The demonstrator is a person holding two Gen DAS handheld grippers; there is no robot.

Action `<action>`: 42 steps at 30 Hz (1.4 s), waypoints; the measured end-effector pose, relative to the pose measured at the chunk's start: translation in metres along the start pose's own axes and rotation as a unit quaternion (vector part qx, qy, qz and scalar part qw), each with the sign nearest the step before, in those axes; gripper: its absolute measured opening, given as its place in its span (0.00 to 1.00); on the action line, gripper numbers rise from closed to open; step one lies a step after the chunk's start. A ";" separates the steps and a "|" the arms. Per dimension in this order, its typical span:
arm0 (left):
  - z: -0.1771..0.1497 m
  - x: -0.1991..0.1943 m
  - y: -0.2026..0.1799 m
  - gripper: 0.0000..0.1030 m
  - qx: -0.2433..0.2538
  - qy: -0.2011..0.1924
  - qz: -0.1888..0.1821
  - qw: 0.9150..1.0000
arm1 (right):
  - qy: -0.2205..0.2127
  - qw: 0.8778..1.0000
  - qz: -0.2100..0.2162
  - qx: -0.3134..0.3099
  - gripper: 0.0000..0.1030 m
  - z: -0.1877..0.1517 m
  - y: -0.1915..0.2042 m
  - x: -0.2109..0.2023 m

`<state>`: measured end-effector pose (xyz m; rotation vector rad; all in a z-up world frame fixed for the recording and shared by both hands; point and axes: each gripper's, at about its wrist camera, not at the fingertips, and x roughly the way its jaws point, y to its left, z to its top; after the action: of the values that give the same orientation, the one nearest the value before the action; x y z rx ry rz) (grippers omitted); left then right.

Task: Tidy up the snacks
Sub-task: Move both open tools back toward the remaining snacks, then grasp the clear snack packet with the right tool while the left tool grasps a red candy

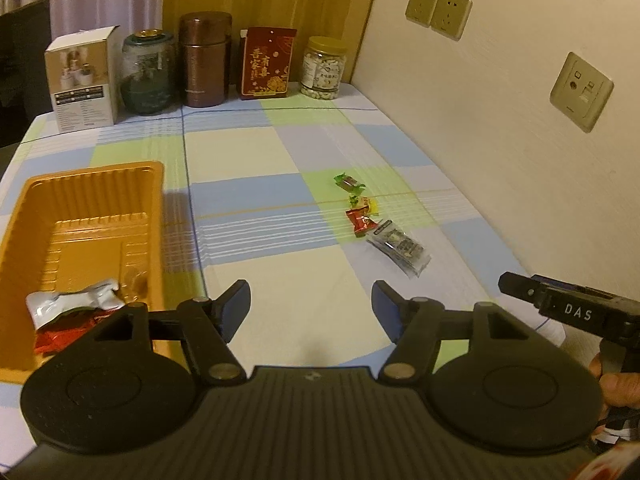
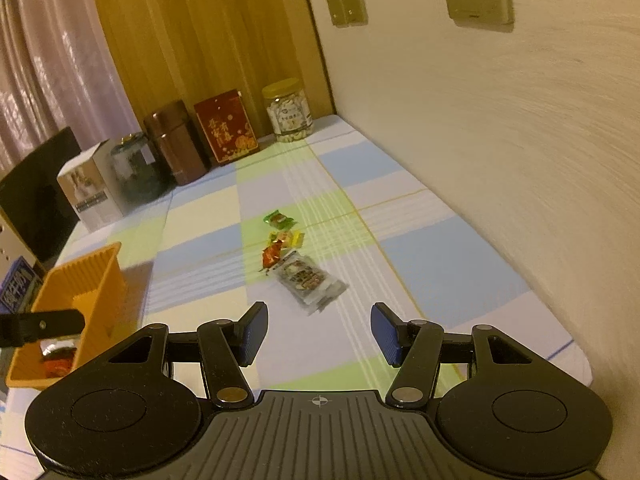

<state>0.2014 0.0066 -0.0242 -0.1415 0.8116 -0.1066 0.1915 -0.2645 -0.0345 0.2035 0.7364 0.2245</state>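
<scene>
An orange plastic tray (image 1: 96, 196) sits on the checked tablecloth at the left; a silver and red snack packet (image 1: 76, 312) lies in its near end. The tray also shows in the right wrist view (image 2: 104, 276). Four small snacks lie in a row mid-table: a green candy (image 1: 349, 182), a yellow candy (image 1: 365, 202), a red packet (image 1: 361, 221) and a clear dark packet (image 1: 400, 249). In the right wrist view the clear packet (image 2: 310, 280) lies just ahead of my right gripper (image 2: 318, 330), which is open and empty. My left gripper (image 1: 310, 306) is open and empty beside the tray.
A white box (image 1: 82, 78), a glass jar (image 1: 148, 74), a brown canister (image 1: 205, 60), a red box (image 1: 266, 63) and a jar of nuts (image 1: 325, 68) stand along the table's back edge. A wall with sockets (image 1: 438, 10) runs along the right side.
</scene>
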 end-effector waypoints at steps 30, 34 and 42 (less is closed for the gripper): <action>0.023 0.133 0.002 0.67 -0.010 0.030 -0.006 0.999 | 0.045 0.973 0.087 -0.208 0.56 0.014 -0.005 0.162; 0.024 0.142 0.003 0.67 -0.011 0.033 -0.006 0.999 | 0.054 0.968 0.095 -0.225 0.56 0.015 -0.001 0.179; 0.024 0.157 0.003 0.67 -0.015 0.036 -0.010 0.999 | 0.061 0.964 0.107 -0.237 0.41 0.014 0.002 0.189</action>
<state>0.3260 -0.0120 -0.1201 -0.1746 0.8834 -0.1200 0.3366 -0.2121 -0.1449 -0.1898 0.7612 0.6158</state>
